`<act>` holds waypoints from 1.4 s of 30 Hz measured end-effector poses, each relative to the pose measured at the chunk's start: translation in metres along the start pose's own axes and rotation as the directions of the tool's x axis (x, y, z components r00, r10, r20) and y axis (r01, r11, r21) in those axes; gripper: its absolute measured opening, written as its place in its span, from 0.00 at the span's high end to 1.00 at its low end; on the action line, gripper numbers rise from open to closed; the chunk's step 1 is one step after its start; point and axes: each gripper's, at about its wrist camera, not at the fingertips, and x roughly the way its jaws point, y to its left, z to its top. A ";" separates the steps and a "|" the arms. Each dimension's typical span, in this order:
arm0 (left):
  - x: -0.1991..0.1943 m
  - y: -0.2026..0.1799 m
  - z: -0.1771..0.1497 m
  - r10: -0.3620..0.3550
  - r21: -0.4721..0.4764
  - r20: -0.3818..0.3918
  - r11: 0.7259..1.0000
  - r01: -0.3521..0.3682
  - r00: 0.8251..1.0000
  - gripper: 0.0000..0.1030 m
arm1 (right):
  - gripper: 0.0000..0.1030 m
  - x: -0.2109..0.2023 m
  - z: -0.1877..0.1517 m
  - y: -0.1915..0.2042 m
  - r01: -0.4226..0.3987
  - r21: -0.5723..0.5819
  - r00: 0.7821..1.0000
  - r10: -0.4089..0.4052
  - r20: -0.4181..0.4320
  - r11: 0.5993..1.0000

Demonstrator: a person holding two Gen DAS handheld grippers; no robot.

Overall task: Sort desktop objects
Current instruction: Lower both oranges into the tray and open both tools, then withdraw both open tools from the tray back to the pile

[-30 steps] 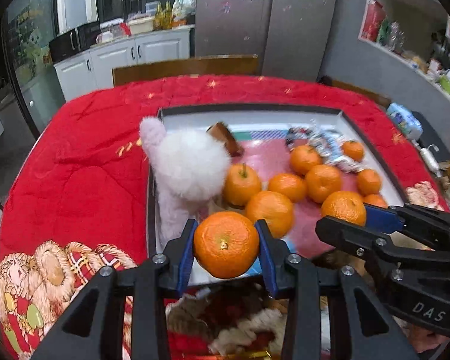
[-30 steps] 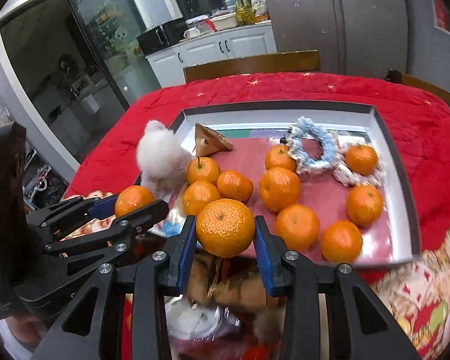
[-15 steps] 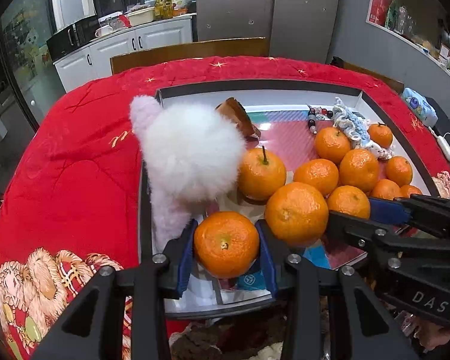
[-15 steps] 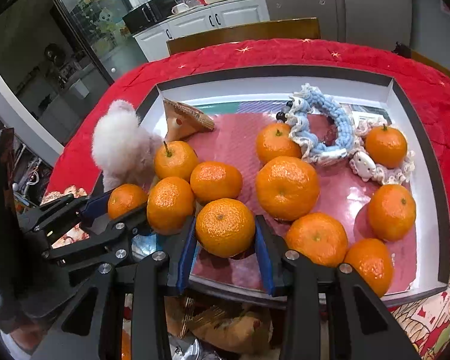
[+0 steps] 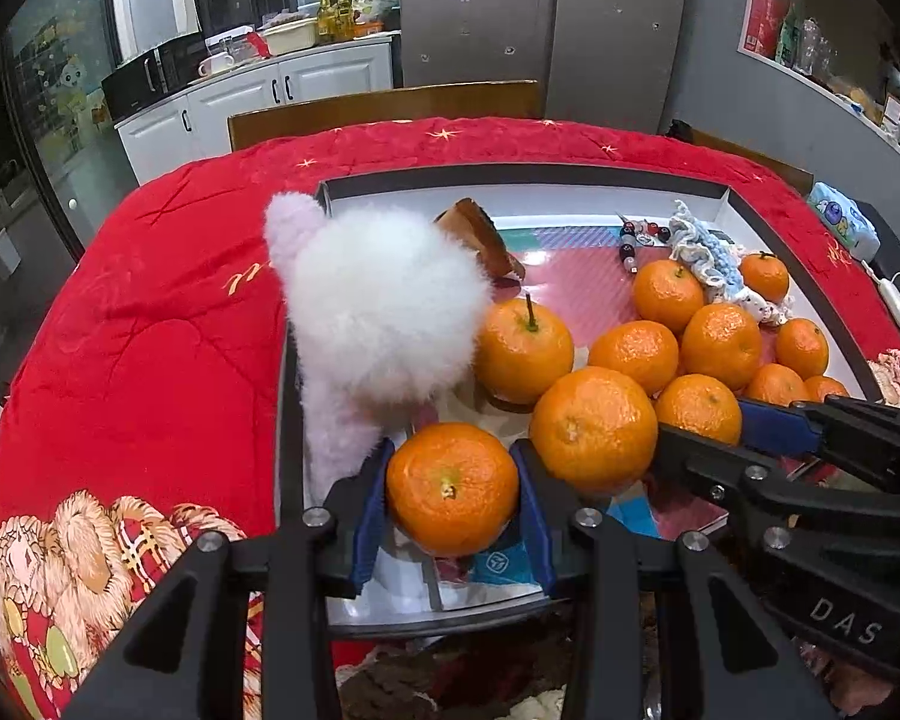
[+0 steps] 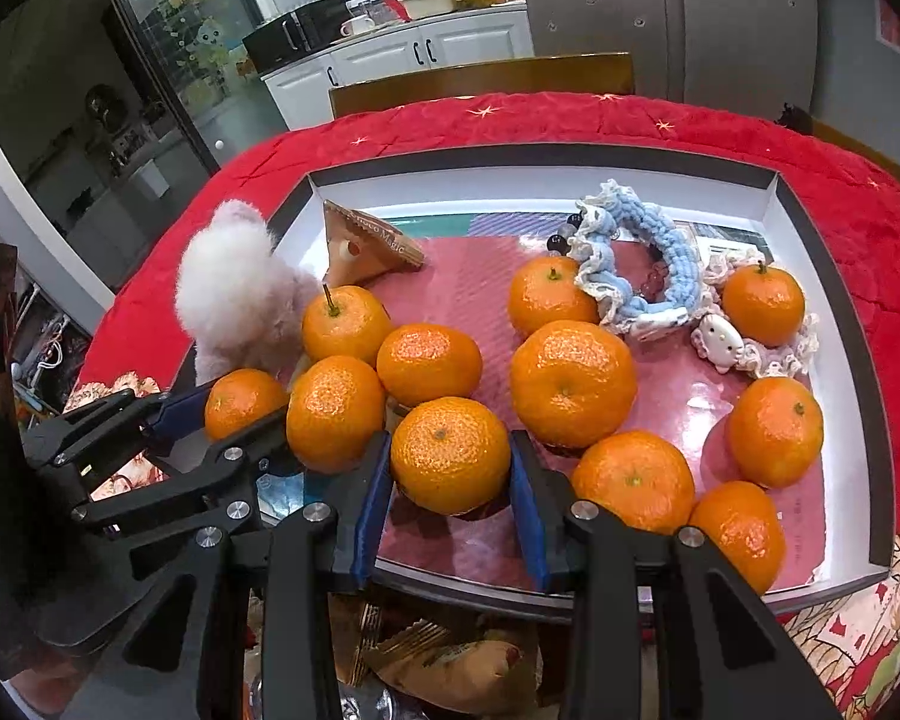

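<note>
Over the tray's (image 6: 834,276) near edge, your left gripper (image 5: 453,492) and right gripper (image 6: 450,456) each pinch one tangerine.

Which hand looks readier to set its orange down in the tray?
Probably right. Its gripper holds its orange over bare pink tray floor; the left gripper holds its orange at the tray's near corner beside the fluffy toy.

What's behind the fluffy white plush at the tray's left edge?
Behind the fluffy white plush, a brown triangular snack packet lies on the tray. In the left wrist view the plush hides most of it.
</note>
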 end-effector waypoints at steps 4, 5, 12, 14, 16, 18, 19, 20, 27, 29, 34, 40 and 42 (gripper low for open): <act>0.001 -0.002 0.002 0.010 -0.009 -0.014 1.000 -0.010 1.000 0.61 | 0.63 -0.001 -0.001 0.002 0.007 -0.010 1.000 -0.007 0.006 1.000; 0.001 -0.002 0.002 0.010 -0.012 -0.019 1.000 -0.010 1.000 0.61 | 0.63 -0.002 0.000 0.002 0.005 -0.009 1.000 -0.005 0.006 1.000; -0.005 0.004 0.000 -0.043 -0.023 -0.015 0.999 0.043 0.999 0.53 | 0.50 -0.008 -0.001 -0.002 -0.005 0.015 1.000 0.004 0.017 1.000; -0.008 0.004 0.001 -0.054 -0.024 -0.006 0.998 0.053 0.999 0.43 | 0.45 -0.013 0.000 -0.006 -0.012 0.033 1.000 0.011 0.026 0.999; -0.012 0.002 0.001 -0.087 -0.020 -0.009 0.996 0.087 0.996 0.27 | 0.28 -0.020 0.002 -0.007 -0.020 0.040 0.999 0.018 0.045 0.999; -0.017 -0.003 0.000 -0.132 -0.004 -0.001 0.991 0.132 0.991 0.00 | 0.01 -0.025 0.003 -0.006 -0.039 0.038 0.998 0.037 0.059 0.999; -0.021 -0.009 -0.001 -0.110 0.012 0.001 0.994 0.110 0.994 0.00 | 0.00 -0.029 0.003 -0.004 -0.048 0.032 0.996 0.045 0.072 0.998; -0.023 -0.010 -0.001 -0.089 0.020 0.010 0.996 0.089 0.996 0.00 | 0.00 -0.030 0.004 -0.002 -0.048 0.028 0.996 0.046 0.077 0.998; -0.038 -0.004 -0.002 -0.081 -0.004 0.044 0.997 0.081 0.996 0.00 | 0.00 -0.042 0.005 0.000 -0.098 0.051 0.992 0.094 0.088 0.994; -0.042 -0.001 -0.002 -0.080 -0.014 0.053 0.997 0.081 0.995 0.00 | 0.00 -0.046 0.005 0.000 -0.100 0.045 0.991 0.096 0.096 0.994; -0.045 0.006 0.006 -0.069 -0.022 0.071 0.997 0.071 0.995 0.00 | 0.00 -0.049 0.006 0.006 -0.100 0.028 0.990 0.097 0.104 0.995; -0.057 0.007 0.009 -0.055 -0.021 0.087 0.998 0.057 0.995 0.00 | 0.00 -0.056 0.008 0.009 -0.102 0.012 0.988 0.100 0.118 0.995; -0.063 0.005 0.009 -0.054 -0.016 0.091 0.998 0.056 0.994 0.00 | 0.00 -0.061 0.009 0.011 -0.086 -0.004 0.987 0.086 0.133 0.996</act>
